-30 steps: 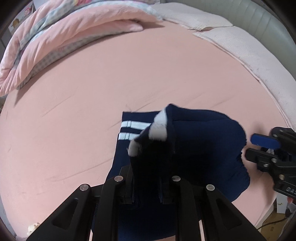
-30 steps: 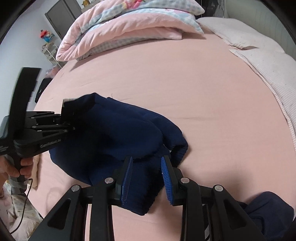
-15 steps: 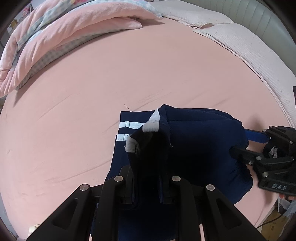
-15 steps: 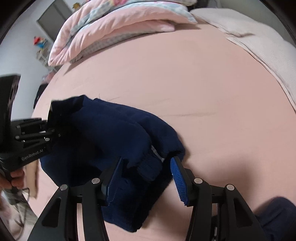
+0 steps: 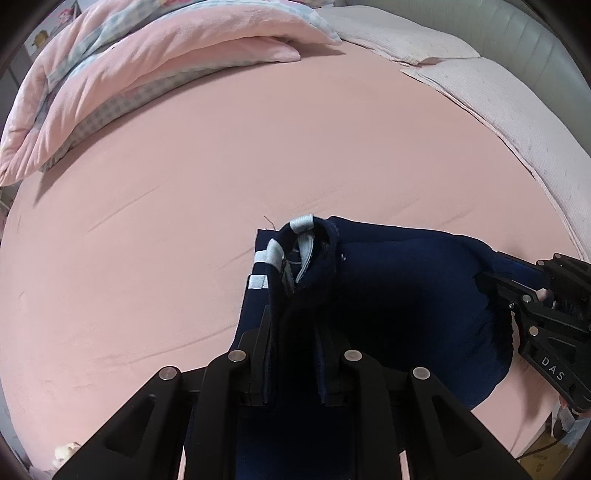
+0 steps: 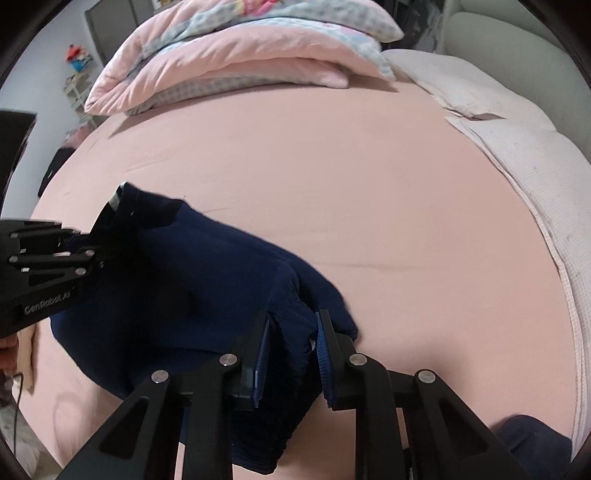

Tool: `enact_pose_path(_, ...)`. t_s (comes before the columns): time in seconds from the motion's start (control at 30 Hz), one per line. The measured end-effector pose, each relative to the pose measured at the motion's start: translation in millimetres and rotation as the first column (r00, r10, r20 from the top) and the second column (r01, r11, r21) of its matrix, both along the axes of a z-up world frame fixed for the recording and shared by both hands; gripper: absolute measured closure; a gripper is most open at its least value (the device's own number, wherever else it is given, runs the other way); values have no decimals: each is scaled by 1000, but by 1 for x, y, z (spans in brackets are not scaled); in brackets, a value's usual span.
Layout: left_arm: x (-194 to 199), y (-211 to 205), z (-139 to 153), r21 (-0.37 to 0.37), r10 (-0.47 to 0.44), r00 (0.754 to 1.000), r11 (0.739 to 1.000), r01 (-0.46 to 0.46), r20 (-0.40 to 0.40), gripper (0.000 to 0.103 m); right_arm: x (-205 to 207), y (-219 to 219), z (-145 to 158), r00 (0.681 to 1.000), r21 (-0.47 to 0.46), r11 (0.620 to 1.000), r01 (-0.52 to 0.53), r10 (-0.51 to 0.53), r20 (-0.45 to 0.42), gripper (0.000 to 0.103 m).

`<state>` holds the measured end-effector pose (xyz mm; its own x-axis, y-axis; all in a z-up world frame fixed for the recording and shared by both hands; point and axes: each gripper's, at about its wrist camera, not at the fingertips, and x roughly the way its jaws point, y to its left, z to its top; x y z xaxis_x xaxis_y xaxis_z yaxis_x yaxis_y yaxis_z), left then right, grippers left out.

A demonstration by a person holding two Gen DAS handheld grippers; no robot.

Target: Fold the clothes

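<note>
Fold in progress on a navy garment (image 5: pixel 406 295) lying near the front edge of the bed (image 5: pixel 258 166). The left hand-held gripper (image 5: pixel 291 354) is clamped almost fully shut on a bunched edge bearing white stripes (image 5: pixel 275 254), lifted off the sheet. The right hand-held gripper (image 6: pixel 291 354) is closing on the ribbed edge at the opposite side; cloth sits between its blue pads (image 6: pixel 323 354), which appear to press on it, though the dark fabric makes the contact hard to confirm. To do this step well, the right grip should likely seat fully before any lift, and both held edges should then rise together and level, so the cloth hangs without twist, and be carried over the lower layer and laid edge to edge; uneven pulling would probably skew the fold. The bed carries a smooth pink sheet with a few shallow creases. A folded pink quilt (image 5: pixel 147 66) with checked lining lies at the far side, and pale pillows (image 5: pixel 498 92) run along the padded headboard (image 5: pixel 498 26) at right. A second dark piece (image 6: pixel 528 432) lies at the near right corner. A shelf with toys (image 6: pixel 75 74) stands beyond the bed at left.
</note>
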<state>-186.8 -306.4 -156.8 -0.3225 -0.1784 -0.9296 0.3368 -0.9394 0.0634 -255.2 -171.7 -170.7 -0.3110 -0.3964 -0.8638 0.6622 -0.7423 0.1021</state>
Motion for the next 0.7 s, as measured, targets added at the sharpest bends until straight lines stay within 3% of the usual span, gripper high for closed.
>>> enact_pose_path(0.17, 2, -3, 5, 30, 33, 999, 999, -32, -13, 84, -7, -4, -3, 999, 4, 999, 42, -42, 17, 81)
enact_pose_path(0.23, 5, 6, 8, 27, 54, 998, 998, -54, -18, 77, -8, -2, -4, 999, 9, 999, 52, -53, 14, 81)
enact_pose_path(0.47, 39, -17, 13, -30, 143, 989, 989, -144, -19, 72, -10, 1, -8, 997, 39, 996, 76, -77, 17, 81)
enact_pose_path(0.57, 56, -30, 12, 37, 196, 980, 980, -194, -30, 71, -12, 4, -9, 995, 36, 995, 96, -97, 35, 81)
enact_pose_path(0.7, 84, -48, 11, 154, 286, 956, 949, -274, -67, 71, -13, 8, -6, 993, 12, 994, 106, -107, 49, 63)
